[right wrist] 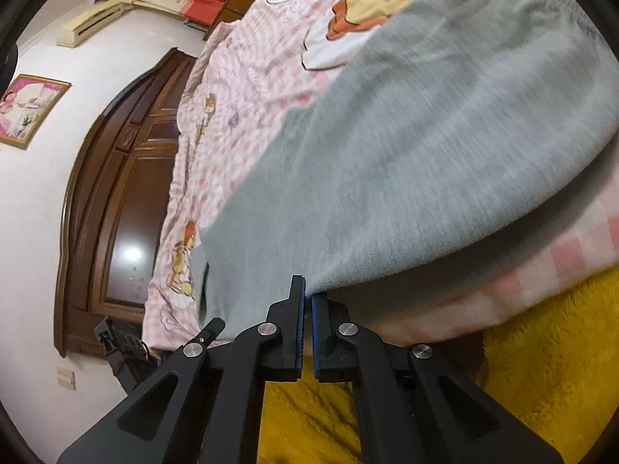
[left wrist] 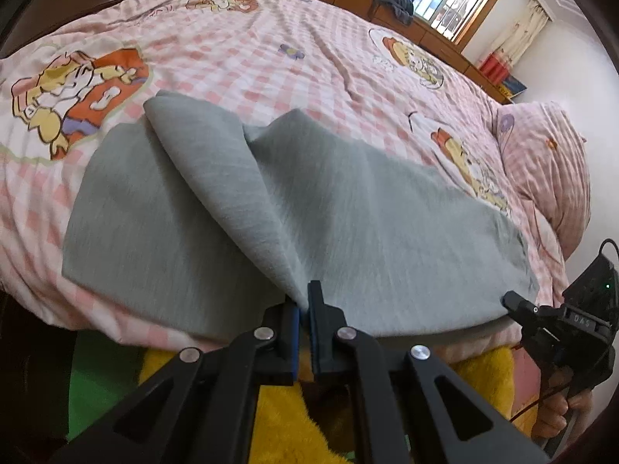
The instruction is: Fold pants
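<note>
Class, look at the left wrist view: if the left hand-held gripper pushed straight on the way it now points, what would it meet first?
The grey pants: the left hand-held gripper is already shut on their near edge, so more of that raised fabric lies straight ahead, with the pink checked bedspread probably under it; depth is unclear.

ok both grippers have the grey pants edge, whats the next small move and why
Probably lift the near edge and carry it away across the bed. The left gripper and right gripper are each shut on the near edge of the grey fabric pants, which lie spread over the pink checked bedspread.
</note>
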Demonstrator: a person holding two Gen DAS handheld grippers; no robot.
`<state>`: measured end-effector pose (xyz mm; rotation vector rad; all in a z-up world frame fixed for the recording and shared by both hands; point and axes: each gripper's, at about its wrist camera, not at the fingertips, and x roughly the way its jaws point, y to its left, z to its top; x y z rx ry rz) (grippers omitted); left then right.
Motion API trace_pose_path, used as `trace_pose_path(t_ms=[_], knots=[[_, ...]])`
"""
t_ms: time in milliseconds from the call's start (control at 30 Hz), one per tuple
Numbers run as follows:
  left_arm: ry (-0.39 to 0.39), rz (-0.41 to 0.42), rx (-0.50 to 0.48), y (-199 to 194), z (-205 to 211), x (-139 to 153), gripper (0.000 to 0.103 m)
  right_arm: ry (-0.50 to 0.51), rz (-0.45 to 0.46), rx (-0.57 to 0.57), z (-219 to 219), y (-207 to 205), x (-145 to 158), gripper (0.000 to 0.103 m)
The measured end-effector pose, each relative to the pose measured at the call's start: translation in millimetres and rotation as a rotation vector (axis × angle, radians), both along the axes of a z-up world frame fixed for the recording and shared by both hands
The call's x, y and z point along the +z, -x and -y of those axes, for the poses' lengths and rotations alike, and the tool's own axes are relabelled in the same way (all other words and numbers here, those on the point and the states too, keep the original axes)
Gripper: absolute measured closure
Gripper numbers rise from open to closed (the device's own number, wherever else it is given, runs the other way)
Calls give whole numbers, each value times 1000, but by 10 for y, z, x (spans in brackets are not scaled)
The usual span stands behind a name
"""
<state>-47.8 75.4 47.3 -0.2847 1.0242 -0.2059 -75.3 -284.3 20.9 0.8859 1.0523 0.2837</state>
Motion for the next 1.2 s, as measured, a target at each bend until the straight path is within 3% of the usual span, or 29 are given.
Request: trace_pose_path(t_ms=[300, 633, 667, 700, 733, 833, 967, 1200], knots=[[4, -78, 29, -9, -36, -296, 97, 135, -129, 17, -26, -71, -337, 98], [2, -73, 33, -10, -37, -315, 97, 49, -57, -17, 17, -89, -250, 87], [9, -75, 35, -13, -45, -318, 97, 52, -56, -13, -4, -99, -259, 88], [12, -76, 36, -16, -52, -316, 97, 59, -51, -6, -24, -93, -255, 98], [19, -74, 40, -11, -63, -313, 97, 66, -44, -8, -24, -71, -241, 100], [23, -51, 40, 44, -98, -251, 99, 76, -20, -3, -16, -9, -163, 100], [-27, -21, 13, 122, -45, -167, 99, 83, -39, 4, 24, 34, -207, 101], [-14, -72, 14, 109, -51, -314, 99, 111, -104, 16, -11, -31, -373, 100]])
